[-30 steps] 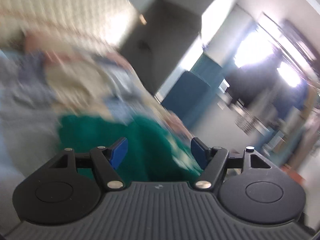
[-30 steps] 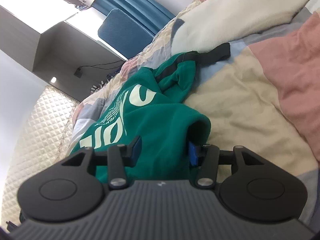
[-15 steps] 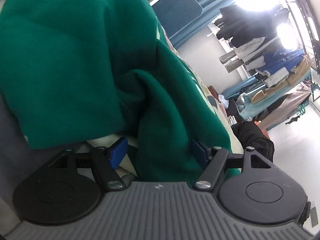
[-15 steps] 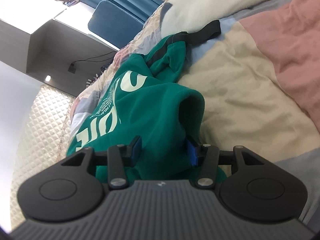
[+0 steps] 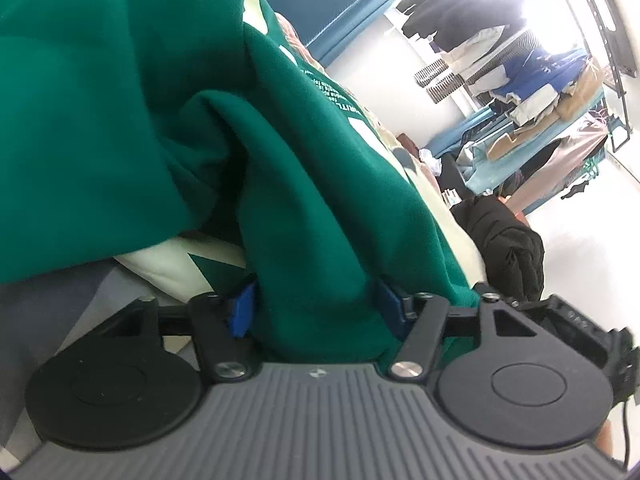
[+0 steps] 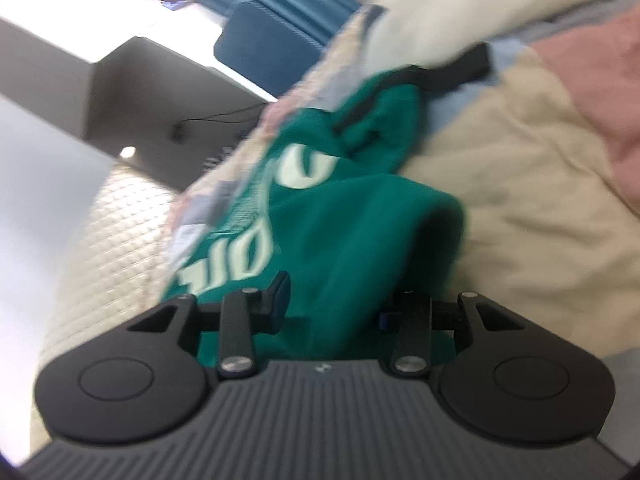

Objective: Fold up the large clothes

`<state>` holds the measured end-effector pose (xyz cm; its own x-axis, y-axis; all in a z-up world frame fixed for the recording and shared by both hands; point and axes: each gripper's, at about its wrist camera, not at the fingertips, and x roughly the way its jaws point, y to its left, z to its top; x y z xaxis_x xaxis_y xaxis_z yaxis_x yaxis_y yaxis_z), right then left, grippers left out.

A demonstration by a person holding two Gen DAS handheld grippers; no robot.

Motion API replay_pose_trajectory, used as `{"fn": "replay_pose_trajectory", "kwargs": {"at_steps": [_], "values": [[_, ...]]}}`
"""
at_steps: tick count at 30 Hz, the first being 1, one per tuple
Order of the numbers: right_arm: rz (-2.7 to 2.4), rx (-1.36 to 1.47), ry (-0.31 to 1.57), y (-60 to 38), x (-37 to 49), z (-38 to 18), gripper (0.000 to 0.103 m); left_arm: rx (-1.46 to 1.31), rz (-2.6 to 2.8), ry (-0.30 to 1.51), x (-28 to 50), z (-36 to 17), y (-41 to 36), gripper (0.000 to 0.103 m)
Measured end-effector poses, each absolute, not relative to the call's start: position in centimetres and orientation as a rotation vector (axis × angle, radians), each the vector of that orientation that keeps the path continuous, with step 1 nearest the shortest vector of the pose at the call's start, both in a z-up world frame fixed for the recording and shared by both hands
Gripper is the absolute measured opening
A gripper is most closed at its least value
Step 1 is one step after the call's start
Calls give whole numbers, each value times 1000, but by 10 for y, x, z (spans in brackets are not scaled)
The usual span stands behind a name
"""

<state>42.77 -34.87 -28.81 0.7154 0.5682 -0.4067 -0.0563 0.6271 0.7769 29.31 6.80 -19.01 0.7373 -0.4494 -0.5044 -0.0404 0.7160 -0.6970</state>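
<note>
Here, closest in the left wrist view, the left tool [image 5: 316, 304] had a thick fold of the green sweatshirt [image 5: 120, 120] bunched between its blue pads [image 5: 241, 312]; its jaws had just been closing and stood partly apart, with the cloth filling the gap and meeting both pads. Above the fold, toward twelve o'clock, the rest of the garment rose in a heavy mound with pale printed lettering on it, while a strip of the quilt [image 5: 168, 264] showed at nine o'clock beneath the hem. Farther off at three o'clock lay a black heap of clothing [image 5: 508, 240], and beyond it, at one o'clock, a rack of hanging clothes [image 5: 520, 68]. In the blurred right wrist view the right tool [image 6: 332, 304] likewise had green cloth pinched between its partly closed jaws, which had just been narrowing. From there the green sweatshirt [image 6: 352, 216] stretched toward twelve o'clock across the patchwork quilt [image 6: 520, 184] on the bed, a blue chair [image 6: 268, 48] standing beyond at eleven o'clock.
</note>
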Motion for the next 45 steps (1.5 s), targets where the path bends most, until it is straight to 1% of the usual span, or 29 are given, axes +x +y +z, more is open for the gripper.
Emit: {"fn": "replay_pose_trajectory", "kwargs": {"at_steps": [1,2,3,4,5,6,7,9,12,16,20,23,25,26,27,28,29,33,37,38,39,40,41,42,45], "values": [[404,806,685,-346,426,-285,40,-749,-243,720,294,-191,68,57],[415,795,680,-344,425,-282,33,-741,-228,723,292,-191,69,48],[425,788,675,-342,423,-280,30,-733,-215,731,292,-191,70,38],[437,791,668,-342,422,-280,30,-732,-208,734,292,-190,66,31],[449,799,664,-342,422,-280,30,-733,-206,732,290,-188,66,22],[463,807,661,-342,421,-279,30,-727,-207,726,288,-185,66,16],[472,811,656,-342,420,-279,30,-719,-208,719,290,-182,60,13],[469,805,644,-342,419,-276,30,-732,-209,699,284,-175,63,9],[470,805,628,-343,413,-272,30,-796,-207,656,262,-162,73,6],[464,804,601,-347,404,-267,30,-848,-226,563,232,-139,86,6],[419,821,618,-350,404,-271,31,-916,-223,578,229,-143,97,6],[389,833,649,-351,409,-278,31,-937,-230,613,240,-152,100,7],[375,857,669,-352,411,-284,31,-979,-238,632,250,-158,101,12],[373,872,677,-353,412,-286,31,-989,-235,637,257,-161,102,22],[376,887,685,-353,414,-289,31,-987,-228,646,260,-165,103,45],[378,895,689,-353,416,-290,31,-981,-224,653,265,-168,102,59],[380,898,692,-353,418,-292,31,-978,-217,660,271,-172,100,70],[375,910,696,-350,425,-301,31,-975,-246,647,290,-182,91,70],[389,910,696,-346,435,-308,31,-908,-259,688,315,-189,79,68],[395,909,694,-345,437,-309,31,-893,-258,696,322,-192,77,66],[391,897,690,-344,439,-310,30,-885,-274,703,328,-194,75,54],[387,883,681,-344,439,-309,29,-878,-294,709,333,-196,73,45],[385,861,671,-343,440,-308,18,-873,-306,707,336,-196,72,32],[386,834,660,-342,439,-306,13,-867,-312,692,336,-194,70,24],[419,721,584,-335,431,-291,9,-824,-336,607,322,-179,68,14]]}}
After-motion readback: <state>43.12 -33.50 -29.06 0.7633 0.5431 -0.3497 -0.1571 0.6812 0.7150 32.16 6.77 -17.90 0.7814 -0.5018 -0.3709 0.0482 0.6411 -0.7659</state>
